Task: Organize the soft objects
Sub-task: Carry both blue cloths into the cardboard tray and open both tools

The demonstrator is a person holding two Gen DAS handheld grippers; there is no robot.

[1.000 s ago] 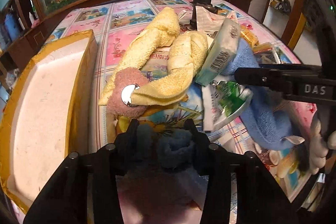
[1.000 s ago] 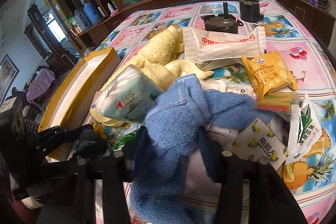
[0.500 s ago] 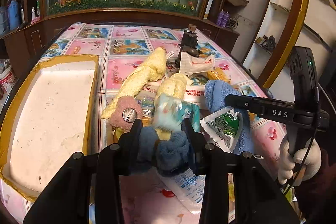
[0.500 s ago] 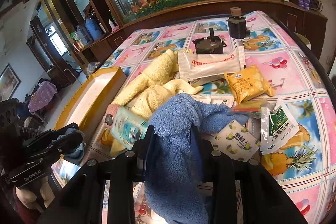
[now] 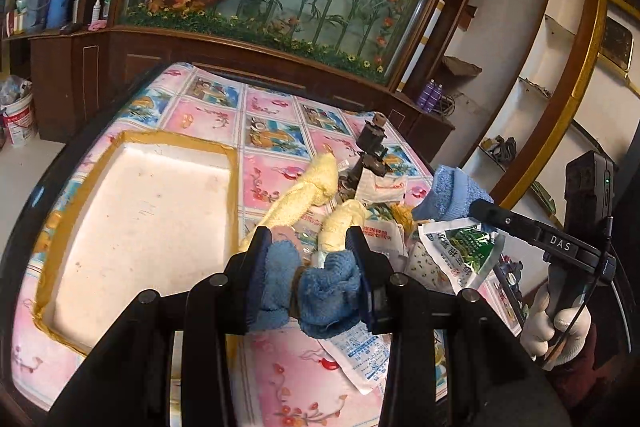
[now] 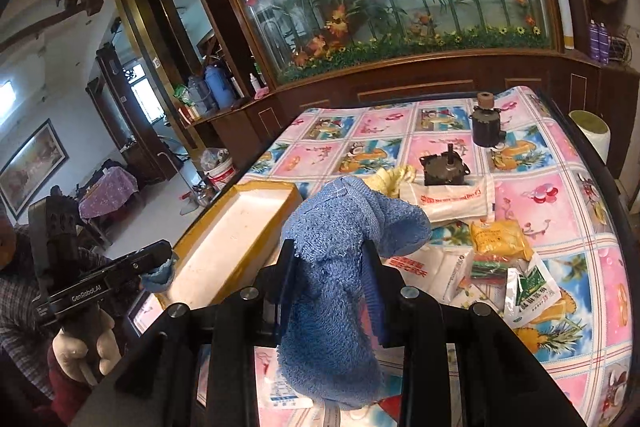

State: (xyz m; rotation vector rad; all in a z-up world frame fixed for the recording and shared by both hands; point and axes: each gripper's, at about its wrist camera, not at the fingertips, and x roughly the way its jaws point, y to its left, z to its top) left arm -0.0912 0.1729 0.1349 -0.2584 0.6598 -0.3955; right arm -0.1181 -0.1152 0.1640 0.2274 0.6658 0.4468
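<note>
Left wrist view shows how much has changed in the last second: both claws have risen well clear of the pile, and the heap of towels and packets now sits small in the middle of the frame instead of filling it. We read that as both cloths lifted free and ready to carry toward the tray (image 5: pixel 132 227), whose white floor fills the left of the frame and holds nothing yet.

Our left claw (image 5: pixel 310 283) pinches a small dark-blue cloth (image 5: pixel 320 291), bunched into two lumps between its pads at lower centre. Our right claw (image 6: pixel 330 291) pinches the blue towel (image 6: pixel 340 267); its top flops over to the right and its tail hangs below the claw, thick looped terry, limp and fuzzy.

On the worktop (image 6: pixel 532 187) a yellow towel (image 5: pixel 304 193) lies stretched through the pile at centre, with foil packets (image 6: pixel 528 287) scattered around it.
</note>
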